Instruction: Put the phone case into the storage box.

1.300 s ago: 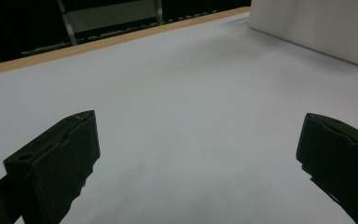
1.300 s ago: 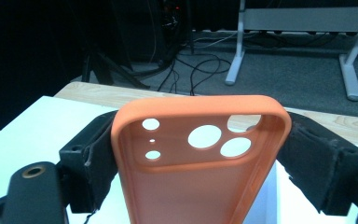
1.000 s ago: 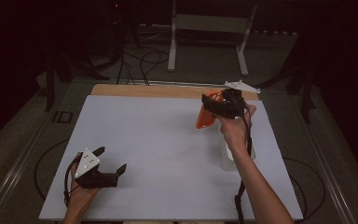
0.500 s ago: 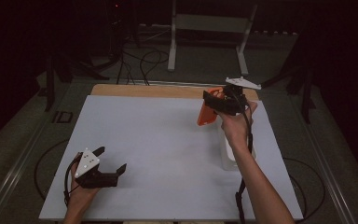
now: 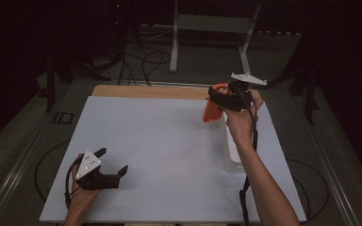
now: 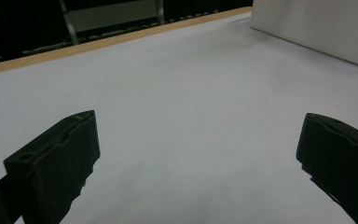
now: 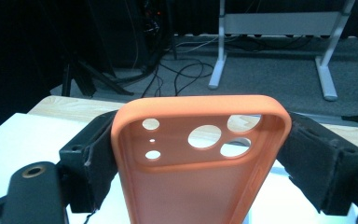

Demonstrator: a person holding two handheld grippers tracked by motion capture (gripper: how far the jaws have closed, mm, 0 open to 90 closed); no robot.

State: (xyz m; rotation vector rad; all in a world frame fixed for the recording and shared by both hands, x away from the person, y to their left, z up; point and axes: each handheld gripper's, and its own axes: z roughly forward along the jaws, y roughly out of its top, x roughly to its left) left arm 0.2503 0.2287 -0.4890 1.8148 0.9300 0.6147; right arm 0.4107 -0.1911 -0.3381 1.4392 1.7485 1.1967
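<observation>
An orange phone case (image 5: 211, 111) with camera cutouts hangs above the back right of the table, held across its width. My right gripper (image 5: 216, 97) is shut on it. In the right gripper view the case (image 7: 200, 177) spans the gap between both black pads (image 7: 91, 154), its open inner side facing the camera. My left gripper (image 5: 113, 160) rests near the front left of the white table top (image 5: 160, 141), held by a hand. Its jaws stand wide open (image 6: 200, 158) with only bare surface between them.
A long white box (image 5: 233, 153) lies on the table under the right forearm; its side is also in the left gripper view (image 6: 317, 28). A wooden strip (image 5: 146, 91) runs along the table's far edge. Cables and a stand's legs (image 5: 207, 42) lie on the floor behind.
The right hand has drifted slightly up and back with the orange case still gripped. The left hand and its gripper have stayed put.
</observation>
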